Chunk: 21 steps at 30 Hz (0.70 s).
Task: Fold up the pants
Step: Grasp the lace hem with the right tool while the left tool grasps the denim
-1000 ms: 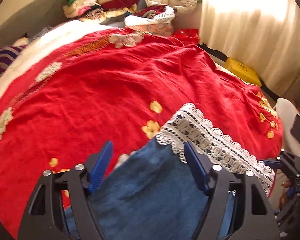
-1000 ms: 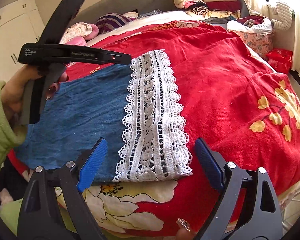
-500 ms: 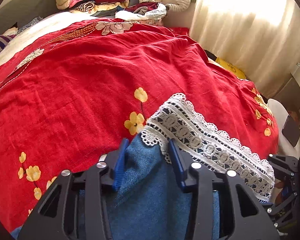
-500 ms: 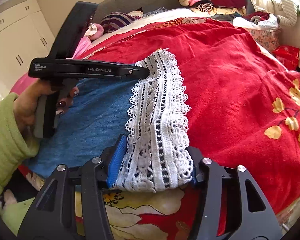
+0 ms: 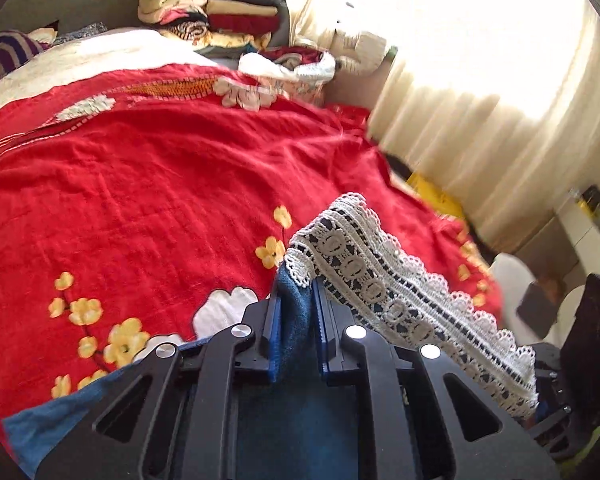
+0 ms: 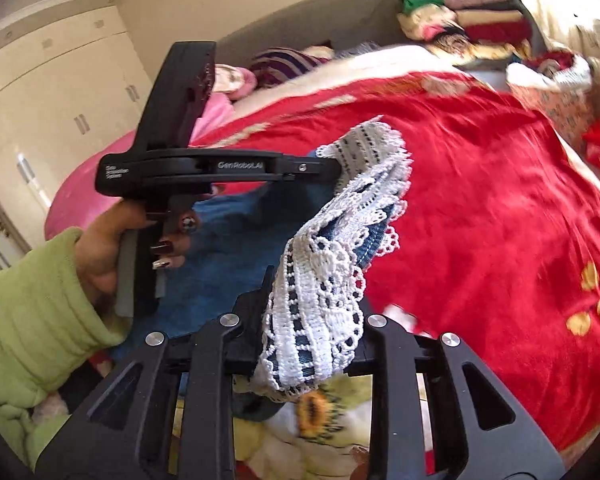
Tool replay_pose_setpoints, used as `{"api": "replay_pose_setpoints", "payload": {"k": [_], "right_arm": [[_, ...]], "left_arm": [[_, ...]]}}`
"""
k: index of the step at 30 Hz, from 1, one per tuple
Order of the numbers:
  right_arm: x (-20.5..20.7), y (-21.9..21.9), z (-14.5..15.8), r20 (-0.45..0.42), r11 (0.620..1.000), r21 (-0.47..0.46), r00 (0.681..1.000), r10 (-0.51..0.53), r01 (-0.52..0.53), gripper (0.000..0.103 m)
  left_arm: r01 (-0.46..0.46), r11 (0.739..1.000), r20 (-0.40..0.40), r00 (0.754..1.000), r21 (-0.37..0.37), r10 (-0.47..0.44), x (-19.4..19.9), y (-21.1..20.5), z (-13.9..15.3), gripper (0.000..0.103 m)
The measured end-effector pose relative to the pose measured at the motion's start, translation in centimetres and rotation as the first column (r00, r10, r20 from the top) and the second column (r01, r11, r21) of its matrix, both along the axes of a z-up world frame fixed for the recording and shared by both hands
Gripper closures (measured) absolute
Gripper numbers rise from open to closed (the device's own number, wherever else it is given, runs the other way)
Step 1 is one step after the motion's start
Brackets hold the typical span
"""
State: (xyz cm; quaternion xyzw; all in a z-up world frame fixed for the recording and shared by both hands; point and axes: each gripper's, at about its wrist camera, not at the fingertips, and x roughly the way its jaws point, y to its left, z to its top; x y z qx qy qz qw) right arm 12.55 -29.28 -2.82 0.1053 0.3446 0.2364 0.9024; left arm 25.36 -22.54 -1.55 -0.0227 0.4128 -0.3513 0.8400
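Blue denim pants [image 6: 240, 232] with a white lace cuff [image 6: 364, 184] lie on a red flowered bedspread [image 5: 160, 184]. My left gripper [image 5: 296, 300] is closing, its blue pads pressing a fold of denim [image 5: 296, 312] just beside the lace cuff [image 5: 380, 276]. My right gripper [image 6: 312, 312] is closing too, pinched on the near end of the lace cuff, which bunches over its jaws and hides the pads. The cuff end hangs lifted off the bed between both grippers. In the right wrist view the left gripper [image 6: 332, 170] is held by a hand [image 6: 112, 240] in a green sleeve.
Folded clothes [image 5: 220, 12] are stacked at the head of the bed, with a basket of laundry [image 5: 288, 68] beside them. Curtains [image 5: 480, 100] hang along the right side. White wardrobes [image 6: 52, 92] stand on the left. A yellow box [image 5: 432, 196] lies on the floor.
Both grippers went from wide open around the cuff end to pinched on it. The cuff has lifted off the bedspread and crumpled between them.
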Motion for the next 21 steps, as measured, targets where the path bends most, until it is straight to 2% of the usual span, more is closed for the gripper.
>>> {"api": "replay_pose_setpoints", "payload": {"k": [3,7,10,13,15,17,19,21], "right_arm": [[-0.6,2.4,1.8,0.059,0.998,-0.029,0.997,0.059,-0.057,0.084],[-1.4,6.3,3.2,0.099,0.985,-0.087,0.983,0.155,-0.146,0.084],[-2.1,9.6,2.9,0.097,0.967,-0.156,0.971,0.220,-0.204,0.084],[-2.2,12.4,1.9,0.059,0.946,-0.202,0.961,0.269,-0.253,0.084],[-2.4,14.4,1.1,0.034,0.928,-0.246,0.954,0.297,-0.280,0.084],[-2.6,15.7,0.8,0.028,0.912,-0.281,0.947,0.319,-0.299,0.084],[-3.0,17.2,0.9,0.032,0.892,-0.322,0.938,0.346,-0.318,0.084],[-3.6,18.6,1.0,0.037,0.865,-0.370,0.925,0.378,-0.339,0.084]], "left_arm": [[-0.019,0.999,0.034,0.999,-0.038,0.020,-1.3,2.3,1.4,0.090],[-0.060,0.995,0.037,0.997,-0.074,0.063,-2.8,5.6,1.7,0.090],[-0.136,0.986,0.010,0.990,-0.094,0.138,-3.6,8.5,0.8,0.089],[-0.219,0.971,-0.059,0.975,-0.096,0.214,-4.2,11.3,-0.7,0.088],[-0.277,0.952,-0.090,0.959,-0.133,0.267,-5.0,13.7,-1.2,0.086],[-0.335,0.929,-0.085,0.942,-0.160,0.325,-6.0,16.1,-1.0,0.086],[-0.397,0.898,-0.081,0.918,-0.188,0.388,-7.1,18.9,-0.8,0.085],[-0.440,0.864,-0.109,0.898,-0.244,0.427,-8.3,21.8,-0.7,0.079]]}}
